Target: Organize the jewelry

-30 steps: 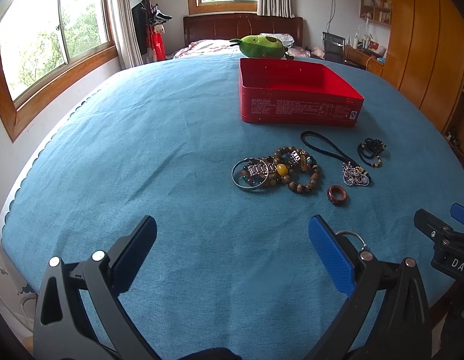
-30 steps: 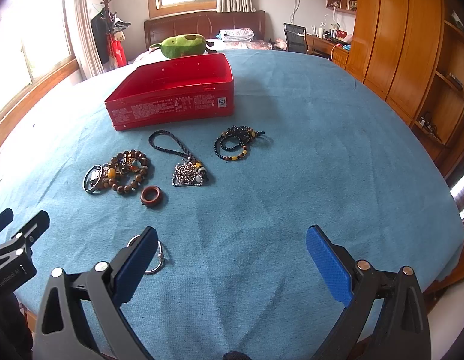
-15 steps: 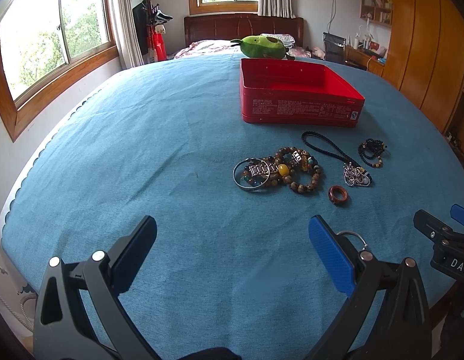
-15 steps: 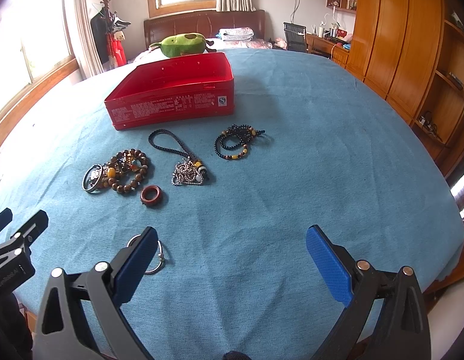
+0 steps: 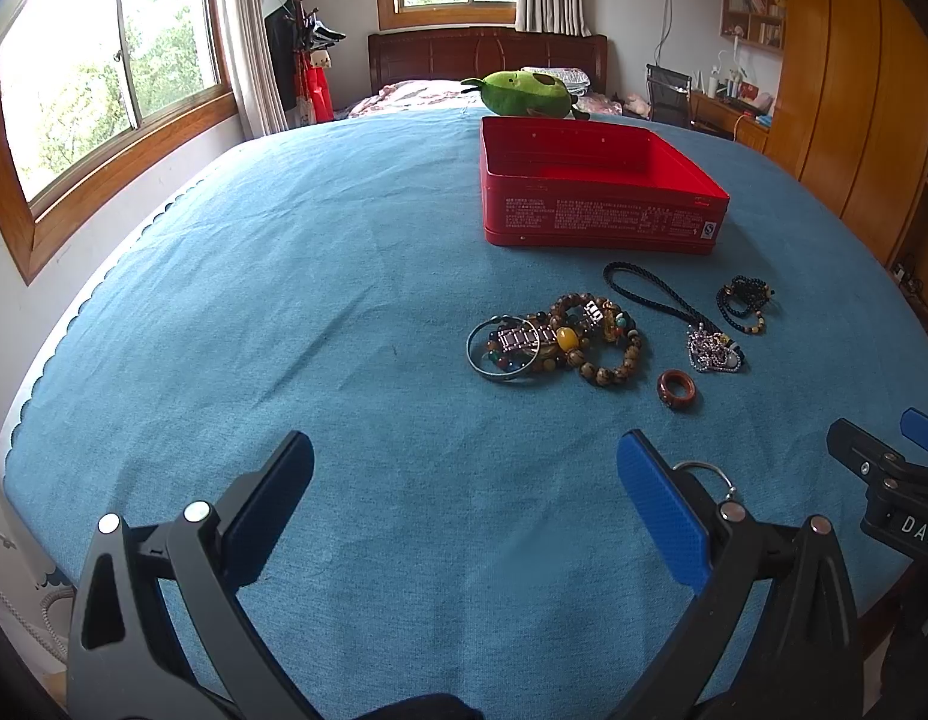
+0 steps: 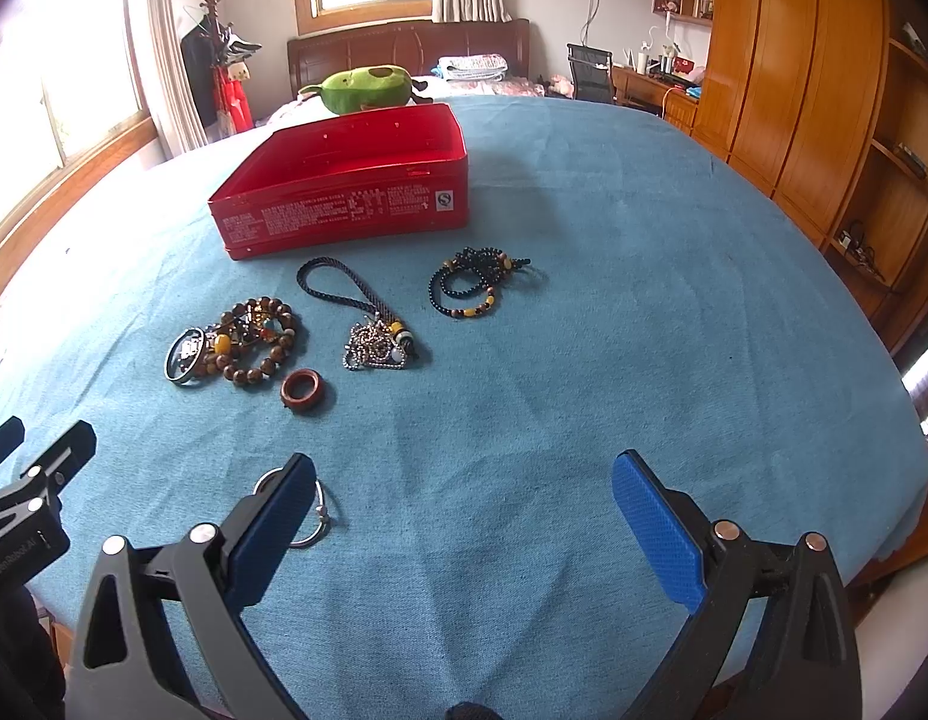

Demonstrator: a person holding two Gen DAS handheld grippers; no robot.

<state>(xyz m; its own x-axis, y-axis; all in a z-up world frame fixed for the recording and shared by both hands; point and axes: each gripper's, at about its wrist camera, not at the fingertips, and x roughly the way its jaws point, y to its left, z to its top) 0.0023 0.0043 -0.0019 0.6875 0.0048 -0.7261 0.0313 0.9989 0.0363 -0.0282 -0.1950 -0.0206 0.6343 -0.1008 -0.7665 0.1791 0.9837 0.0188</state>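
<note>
An empty red tin box (image 5: 595, 192) (image 6: 344, 186) stands on the blue cloth. In front of it lie a heap of wooden bead bracelets with a metal bangle (image 5: 553, 342) (image 6: 236, 348), a black cord with a silver chain pendant (image 5: 709, 348) (image 6: 374, 342), a black bead bracelet (image 5: 745, 303) (image 6: 472, 285) and a red-brown ring (image 5: 676, 390) (image 6: 302, 390). A thin silver hoop (image 6: 320, 519) (image 5: 703, 471) lies nearest, half hidden behind a finger in both views. My left gripper (image 5: 464, 480) and right gripper (image 6: 464, 498) hover open and empty near the front edge.
A green plush toy (image 5: 523, 93) sits behind the box. Wooden wardrobes (image 6: 793, 90) line the right wall and windows (image 5: 104, 90) the left. The blue cloth (image 6: 643, 300) is bare on the right and left sides.
Both views have crept slightly forward and down toward the jewelry. The jaws have kept the same spread and nothing on the cloth has moved.
</note>
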